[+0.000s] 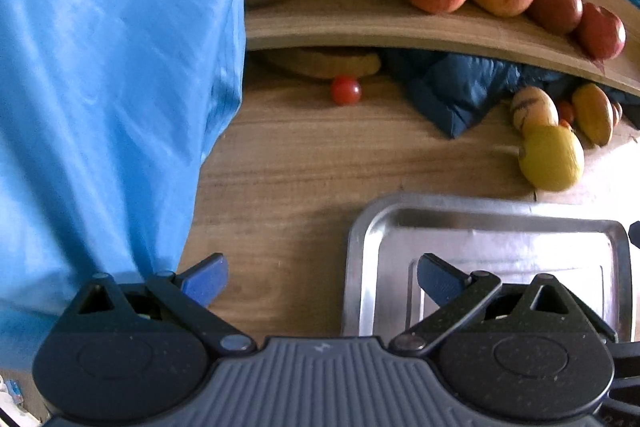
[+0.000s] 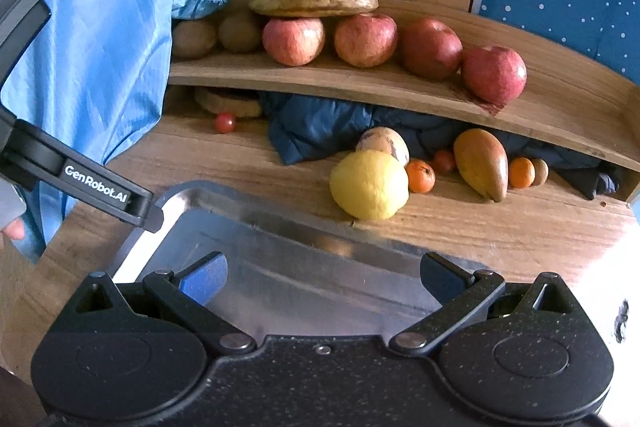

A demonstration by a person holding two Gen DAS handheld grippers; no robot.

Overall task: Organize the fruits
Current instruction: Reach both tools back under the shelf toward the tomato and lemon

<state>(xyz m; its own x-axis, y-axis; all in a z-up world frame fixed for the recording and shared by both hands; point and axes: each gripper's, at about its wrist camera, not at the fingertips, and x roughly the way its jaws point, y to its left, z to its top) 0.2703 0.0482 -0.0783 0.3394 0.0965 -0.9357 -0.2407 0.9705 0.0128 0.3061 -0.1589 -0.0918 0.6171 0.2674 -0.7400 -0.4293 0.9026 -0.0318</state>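
Wooden desk carries lemon at 12 o'clock beyond tray; both my claws apart, empty. Risk: round lemon rolls when nudged.

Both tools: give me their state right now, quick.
Left tool: open, holding nothing, over the table beside the metal tray.
Right tool: open, holding nothing, above the tray.

flat brown round thing under curved wooden shelf mostly hidden; dark blue quilted cloth covers space behind; shiny metal tray cut off at right edge.
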